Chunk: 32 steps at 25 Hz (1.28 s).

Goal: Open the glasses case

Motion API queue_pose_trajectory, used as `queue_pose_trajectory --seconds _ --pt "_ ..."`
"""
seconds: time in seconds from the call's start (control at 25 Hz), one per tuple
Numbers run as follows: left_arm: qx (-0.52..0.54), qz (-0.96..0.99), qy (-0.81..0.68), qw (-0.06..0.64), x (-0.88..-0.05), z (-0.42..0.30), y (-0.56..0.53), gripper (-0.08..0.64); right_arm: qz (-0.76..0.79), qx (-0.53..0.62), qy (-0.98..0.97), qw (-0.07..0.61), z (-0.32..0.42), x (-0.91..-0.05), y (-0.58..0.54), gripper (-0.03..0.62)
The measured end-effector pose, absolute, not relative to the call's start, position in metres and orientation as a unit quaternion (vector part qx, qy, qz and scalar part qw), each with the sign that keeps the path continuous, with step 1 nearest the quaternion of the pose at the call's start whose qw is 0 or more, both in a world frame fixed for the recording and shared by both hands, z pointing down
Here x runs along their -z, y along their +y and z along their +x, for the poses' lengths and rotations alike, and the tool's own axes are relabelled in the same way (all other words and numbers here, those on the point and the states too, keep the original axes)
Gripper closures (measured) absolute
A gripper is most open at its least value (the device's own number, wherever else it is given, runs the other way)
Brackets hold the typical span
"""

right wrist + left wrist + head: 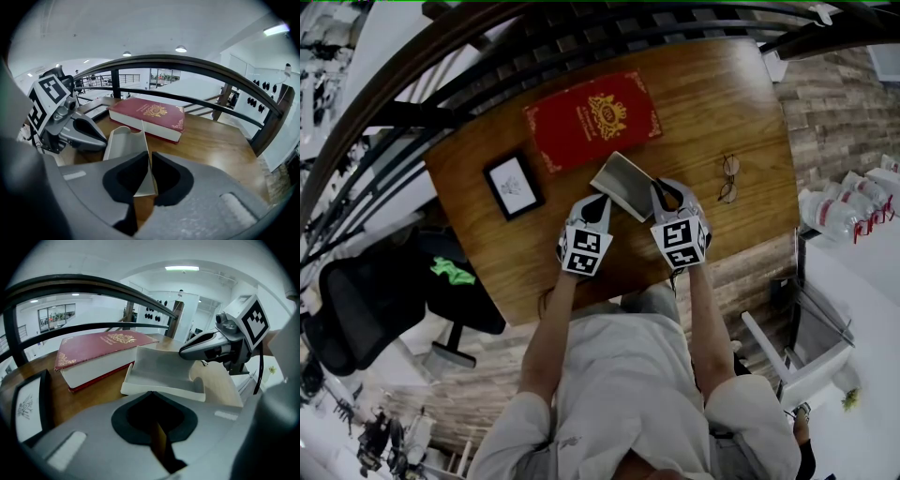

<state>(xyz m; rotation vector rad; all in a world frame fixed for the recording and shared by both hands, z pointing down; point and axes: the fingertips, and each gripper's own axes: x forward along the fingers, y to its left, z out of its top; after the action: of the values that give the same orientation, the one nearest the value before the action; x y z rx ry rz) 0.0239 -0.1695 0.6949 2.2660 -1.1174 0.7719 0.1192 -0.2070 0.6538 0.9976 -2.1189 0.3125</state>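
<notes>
The glasses case [623,183] lies open on the wooden table [750,112], just in front of the red book. It is pale grey inside [161,371] with a tan outer flap. My left gripper [596,202] meets the case's left near corner. Its jaws stand together, and a tan strip of the case sits between the pads [152,394]. My right gripper [659,192] is shut on the thin raised lid [143,140], whose edge runs between its pads [149,161]. Each gripper shows in the other's view: the right gripper [185,352] and the left gripper [101,140].
A red book with gold print [591,117] lies behind the case. A small framed picture [513,186] is to the left and a pair of eyeglasses [728,178] to the right. A dark railing [187,65] runs along the table's far side. A black chair [356,300] stands at the left.
</notes>
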Motion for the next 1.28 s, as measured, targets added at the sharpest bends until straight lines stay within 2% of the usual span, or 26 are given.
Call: queue_pose_trajectory --seconds 0.92,1.28 --pt "-0.28 0.831 -0.412 0.248 -0.694 0.031 -0.176 0.54 0.401 -0.166 -0.82 0.372 0.133 -0.659 -0.204 0.577" --pt "-0.281 0.832 -0.41 0.246 -0.692 0.033 -0.176 0.54 0.422 -0.187 -0.807 0.368 0.141 -0.666 -0.208 0.558"
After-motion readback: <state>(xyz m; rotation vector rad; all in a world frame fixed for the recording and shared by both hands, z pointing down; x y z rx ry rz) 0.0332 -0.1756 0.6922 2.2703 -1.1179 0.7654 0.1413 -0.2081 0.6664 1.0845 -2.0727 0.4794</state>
